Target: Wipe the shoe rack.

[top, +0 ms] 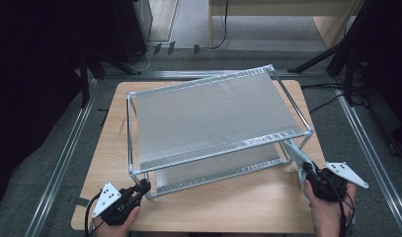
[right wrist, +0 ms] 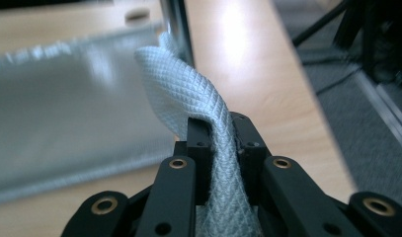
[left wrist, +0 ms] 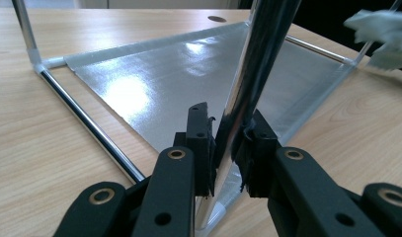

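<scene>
Gleaming chrome rack post (left wrist: 258,74); waffle-weave cloth (right wrist: 198,98)

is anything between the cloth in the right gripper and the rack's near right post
Nothing visible. The right gripper pinches the pale blue waffle-weave cloth, whose free end already lies against the shiny metal post of the two-tier silver rack.

The rack (top: 213,121) has shiny chrome bars and two plain silver-grey shelves. The cloth (right wrist: 198,98) is pale blue-grey with a fine diamond weave. The tabletop (top: 228,207) is light wood grain. Each hand-held gripper (left wrist: 227,148) is black with brass-coloured rivets.
</scene>
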Motion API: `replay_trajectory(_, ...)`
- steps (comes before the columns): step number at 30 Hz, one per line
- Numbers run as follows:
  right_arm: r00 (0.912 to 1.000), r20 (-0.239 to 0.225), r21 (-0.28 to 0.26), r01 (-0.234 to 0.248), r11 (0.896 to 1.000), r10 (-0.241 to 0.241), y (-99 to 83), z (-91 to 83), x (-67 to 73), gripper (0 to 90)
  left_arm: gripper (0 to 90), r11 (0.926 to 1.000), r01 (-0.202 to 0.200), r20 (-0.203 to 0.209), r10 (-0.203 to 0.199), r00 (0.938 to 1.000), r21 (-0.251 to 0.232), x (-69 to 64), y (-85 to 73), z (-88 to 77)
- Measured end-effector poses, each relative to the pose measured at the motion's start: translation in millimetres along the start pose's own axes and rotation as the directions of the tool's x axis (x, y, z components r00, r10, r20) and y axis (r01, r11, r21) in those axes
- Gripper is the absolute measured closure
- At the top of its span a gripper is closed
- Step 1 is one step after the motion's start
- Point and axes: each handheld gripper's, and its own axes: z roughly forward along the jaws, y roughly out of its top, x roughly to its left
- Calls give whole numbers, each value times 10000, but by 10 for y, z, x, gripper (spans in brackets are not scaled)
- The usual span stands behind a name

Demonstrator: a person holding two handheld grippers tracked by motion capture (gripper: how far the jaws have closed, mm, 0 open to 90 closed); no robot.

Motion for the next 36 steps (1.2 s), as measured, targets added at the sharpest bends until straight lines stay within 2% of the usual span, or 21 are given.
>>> replay_trajectory(4, 9997, 246, -1213, -8, 9926, 38, 233, -287, 66, 807, 779, 9998, -180, -188, 181, 9997, 35, -40, 16, 36)
replay_trajectory(7, 9995, 305, -2084, 120, 9780, -58, 419, -482, 159, 808, 779, 9999, -135, -58, 135, 9999, 37, -41, 21, 55)
replay_trajectory(10, 9988, 164, -2580, 490, 9649, -463, 601, -605, 334, 807, 779, 10000, -58, -3, 58, 10000, 27, -39, 26, 66)
replay_trajectory(13, 9943, 168, -2978, 1055, 9488, -1054, 796, -624, 513, 806, 779, 10000, -37, 46, 37, 10000, 54, -36, 26, 71)
replay_trajectory(15, 9913, 308, -3135, 1314, 9404, -1282, 939, -554, 594, 808, 779, 10000, -73, 45, 73, 10000, 68, -37, 25, 70)
replay_trajectory(17, 9901, 343, -3169, 1401, 9381, -1363, 1023, -465, 633, 812, 780, 10000, -38, 58, 38, 10000, 34, -42, 24, 74)
replay_trajectory(18, 9871, 461, -3046, 1601, 9389, -1534, 1052, -382, 653, 812, 780, 10000, -36, 61, 36, 10000, 36, -43, 24, 74)
replay_trajectory(19, 9841, 580, -2729, 1773, 9456, -1678, 1066, -279, 664, 811, 780, 10000, -40, 70, 40, 10000, 40, -42, 24, 75)
replay_trajectory(21, 9872, 110, -1989, 1583, 9671, -1593, 1053, -79, 677, 809, 779, 10000, -32, 148, 31, 9999, 63, -42, 22, 79)
replay_trajectory(22, 9868, -143, -1734, 1563, 9724, -1612, 1025, 11, 700, 803, 779, 10000, -25, 149, 24, 9999, 57, -45, 21, 80)
replay_trajectory(23, 9856, -209, -1739, 1620, 9713, -1681, 1009, 43, 721, 797, 779, 10000, 11, 121, -12, 9999, 40, -49, 19, 79)
replay_trajectory(24, 9833, -73, -1846, 1774, 9667, -1818, 997, 58, 750, 795, 779, 10000, 76, 136, -76, 9999, 24, -51, 16, 80)
replay_trajectory(25, 9841, -73, -1836, 1733, 9676, -1777, 1000, 64, 765, 796, 778, 9999, 107, 141, -107, 9998, 7, -50, 14, 81)
replay_trajectory(27, 9884, -592, -1810, 1271, 9752, -1398, 1005, 79, 780, 798, 780, 10000, 68, 140, -68, 9999, -6, -54, 14, 82)
replay_trajectory(29, 9870, -662, -1799, 1325, 9747, -1464, 998, 93, 829, 799, 780, 10000, 11, 196, -11, 9998, 27, -66, 14, 82)
replay_trajectory(33, 9789, -1098, -1765, 1514, 9726, -1723, 970, 114, 1007, 801, 781, 10000, -41, 303, 41, 9995, 11, -121, 9, 96)
replay_trajectory(36, 9697, -1580, -1765, 1581, 9715, -1865, 928, 114, 1177, 802, 782, 9999, -137, 351, 135, 9993, 35, -144, 8, 101)
